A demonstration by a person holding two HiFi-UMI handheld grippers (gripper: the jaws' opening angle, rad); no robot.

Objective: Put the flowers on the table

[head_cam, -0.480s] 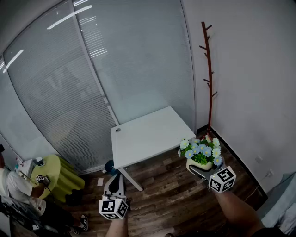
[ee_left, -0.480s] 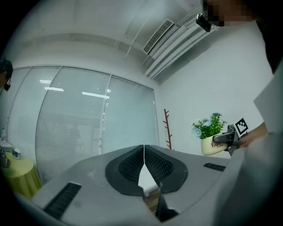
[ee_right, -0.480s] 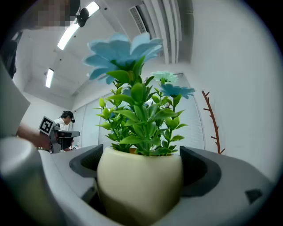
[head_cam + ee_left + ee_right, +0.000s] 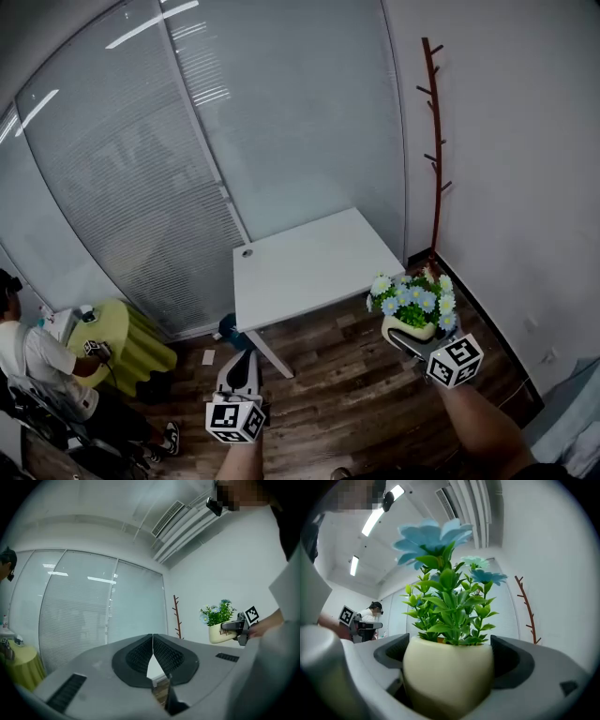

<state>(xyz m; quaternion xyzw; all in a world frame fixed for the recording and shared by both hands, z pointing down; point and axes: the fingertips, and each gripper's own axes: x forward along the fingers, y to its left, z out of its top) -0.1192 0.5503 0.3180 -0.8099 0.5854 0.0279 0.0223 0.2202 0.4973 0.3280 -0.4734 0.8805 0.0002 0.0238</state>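
Right hand-held gripper (image 4: 411, 339): jaws spread wide, clamped on the cream pot (image 4: 409, 327) of flowers (image 4: 413, 300), held upright.
Left hand-held gripper (image 4: 153, 654): jaws together, nothing between them.
Change: little since half a second ago. The pot and the table (image 4: 309, 267) have drifted slightly in view, and the gap looks the same.
Pot position: above the wood floor (image 4: 328, 375), off the table's near right corner.
Meaning: probably mid-carry, with the set-down not begun.
Count: two hand-held grippers, one pot, one table, one coat stand (image 4: 436, 141).

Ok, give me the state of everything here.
pot, upright, held in the air, not yet on the table
right gripper, shut on pot
left gripper, shut, empty
table, top bare
coat rack, upright, nothing hung on it
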